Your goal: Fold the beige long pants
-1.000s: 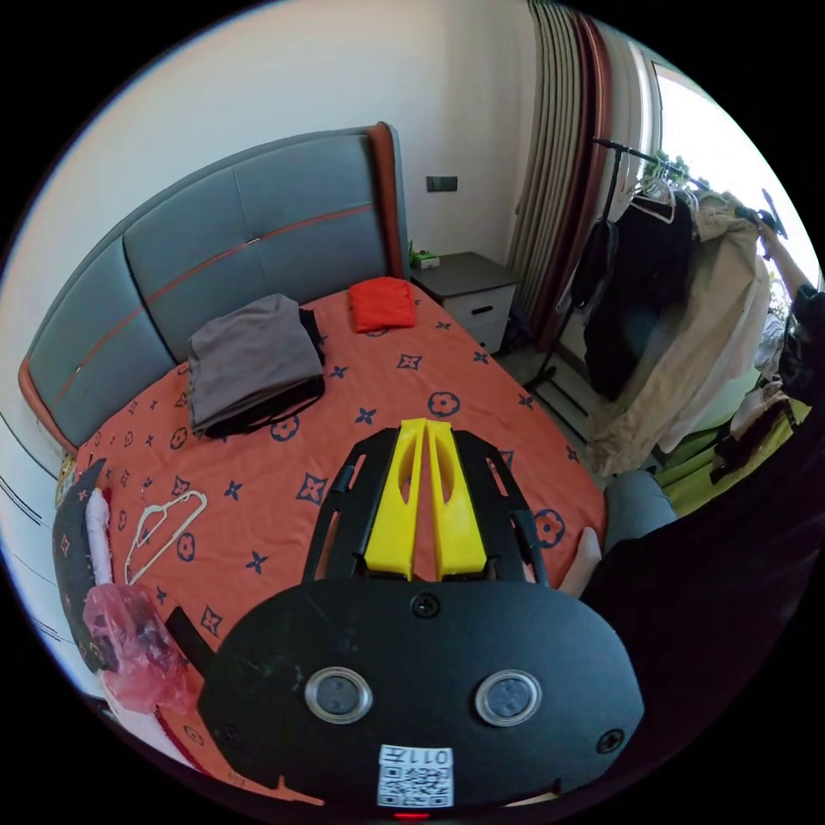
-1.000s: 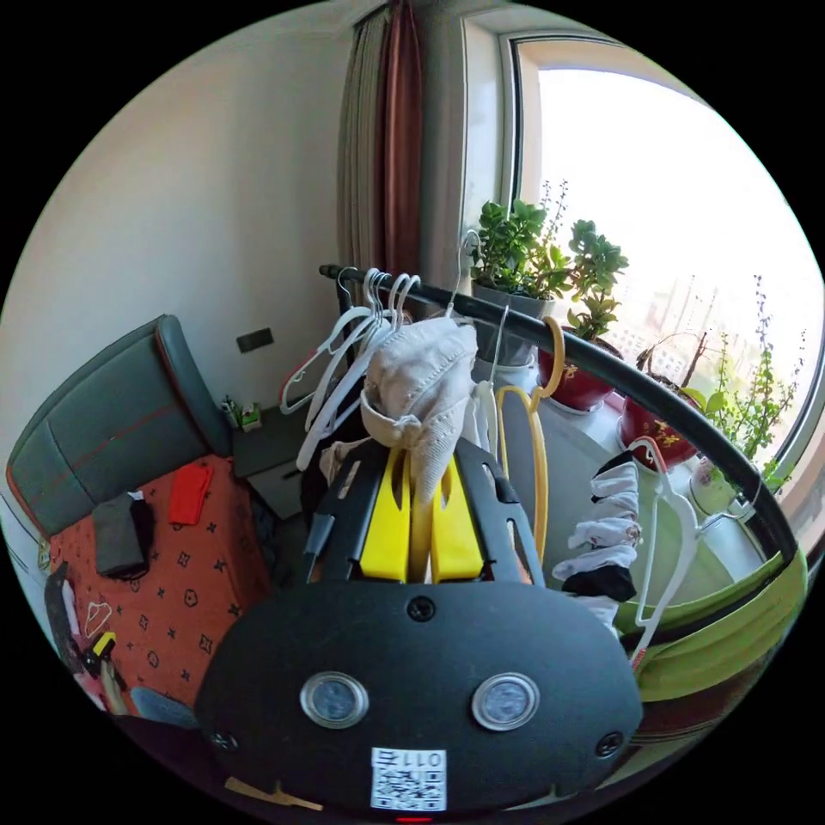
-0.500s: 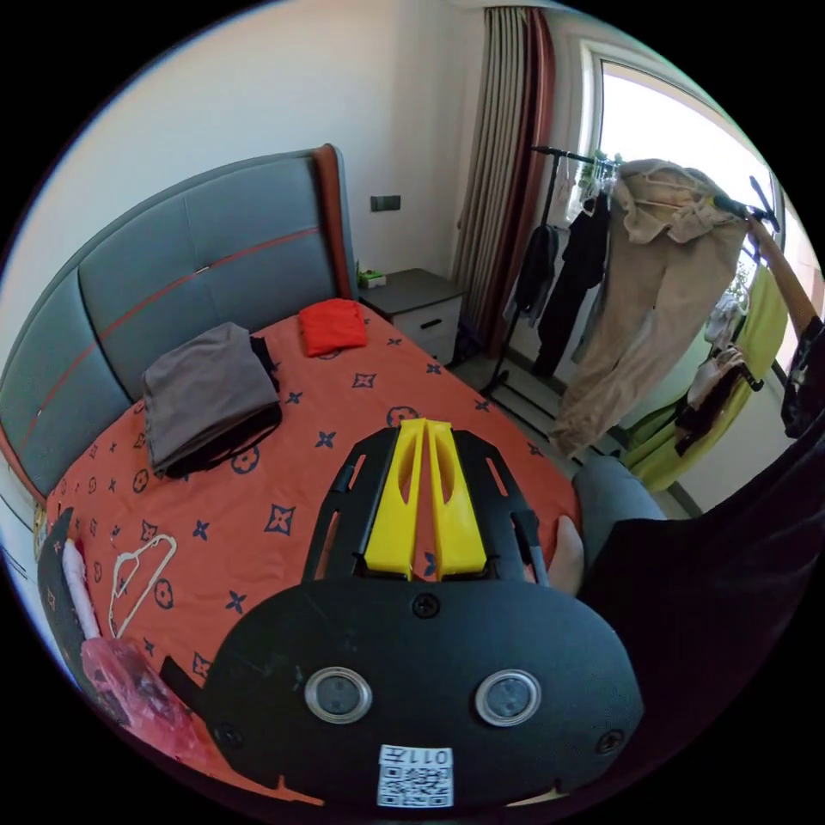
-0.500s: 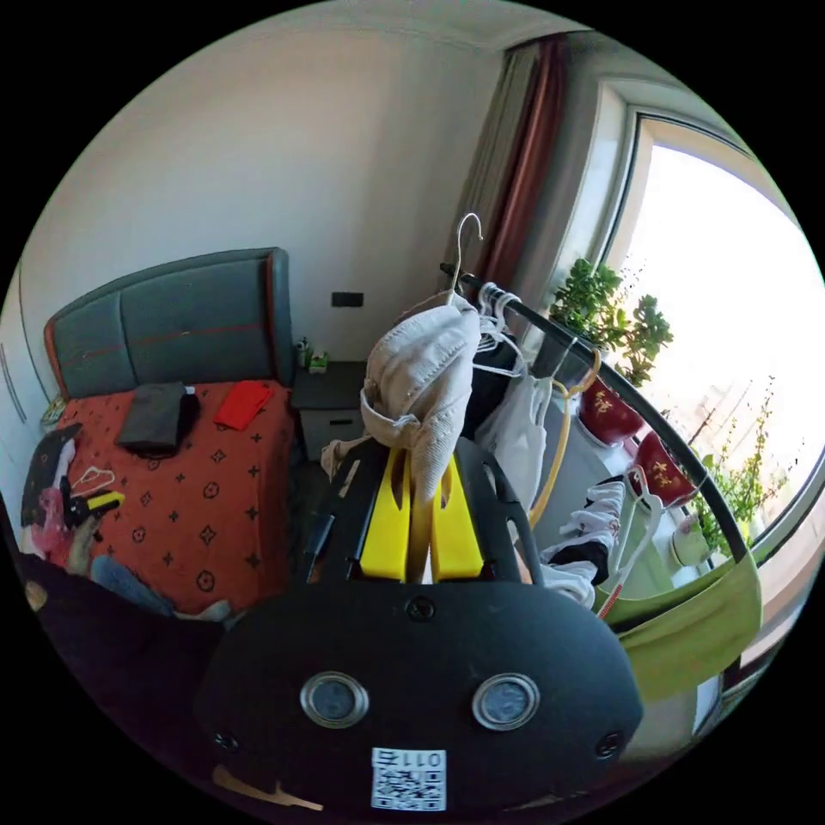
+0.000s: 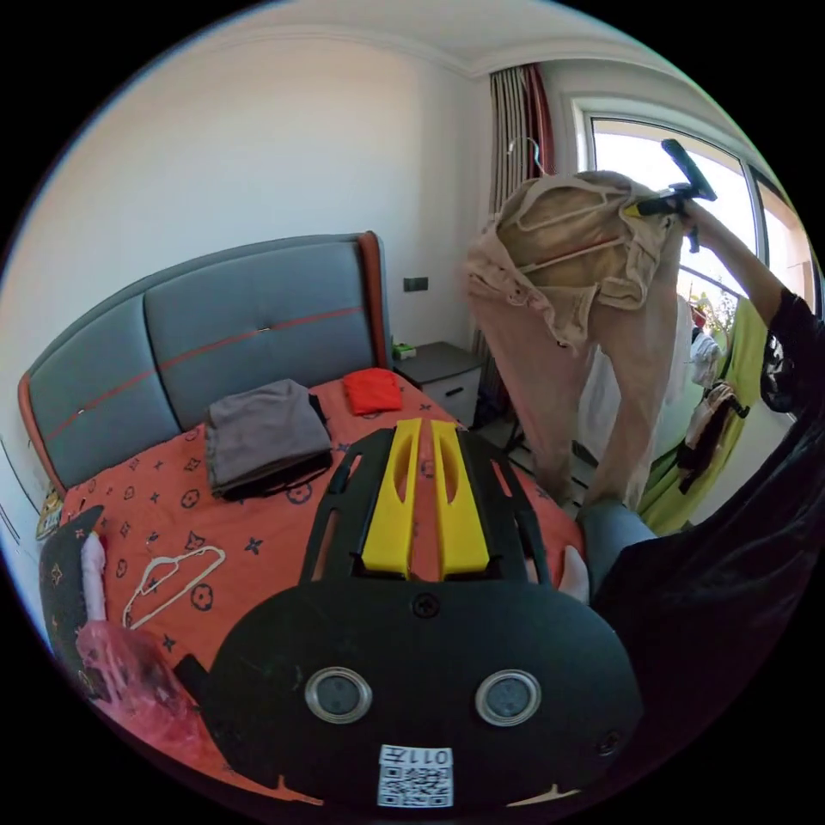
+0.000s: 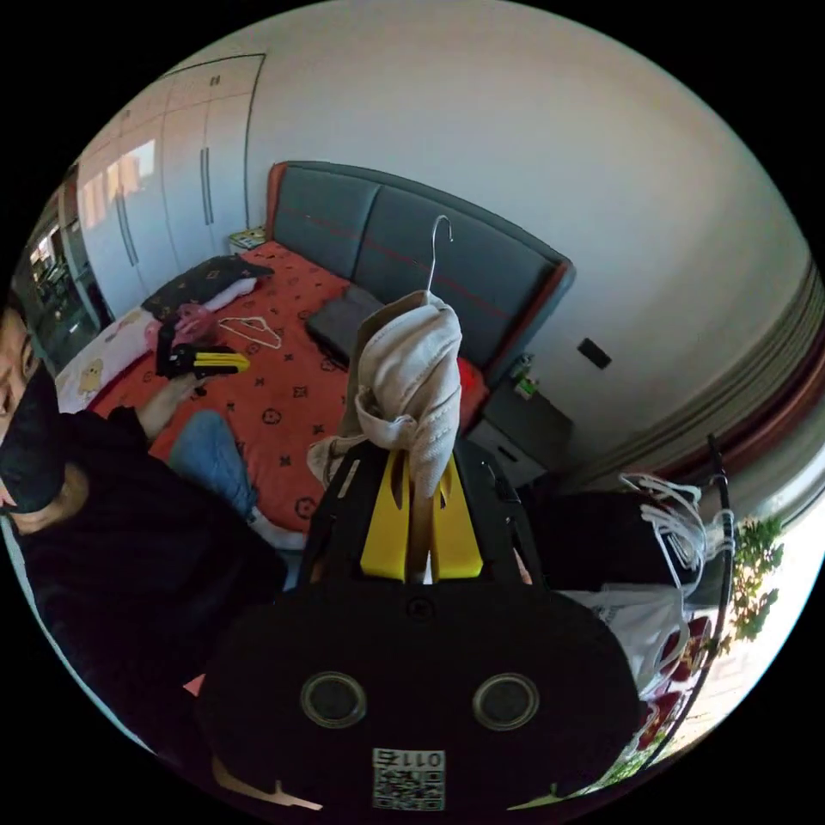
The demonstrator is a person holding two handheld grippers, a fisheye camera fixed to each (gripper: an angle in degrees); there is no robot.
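Over the bed (image 5: 258,533), the left hand-held gripper (image 5: 425,430) hangs low with its yellow jaws nearly together and nothing between them, kept free, I'd say, to help once the garment comes down. On the orange cover lie a loose white hanger (image 5: 172,571), a folded grey pile (image 5: 262,430) and a folded red piece (image 5: 372,389) near the headboard, with bare cover in front of them where the pants could be laid.

To the right, the beige long pants (image 5: 584,292) hang in the air on their hanger (image 6: 436,249), legs dangling beside the person's knee. The right hand-held gripper (image 6: 421,494) is clamped on the bunched waistband, held high so the legs fall straight.

Half a second ago the pants were still by the clothes rail (image 6: 720,516); now they are clear of it, nearer the bed.
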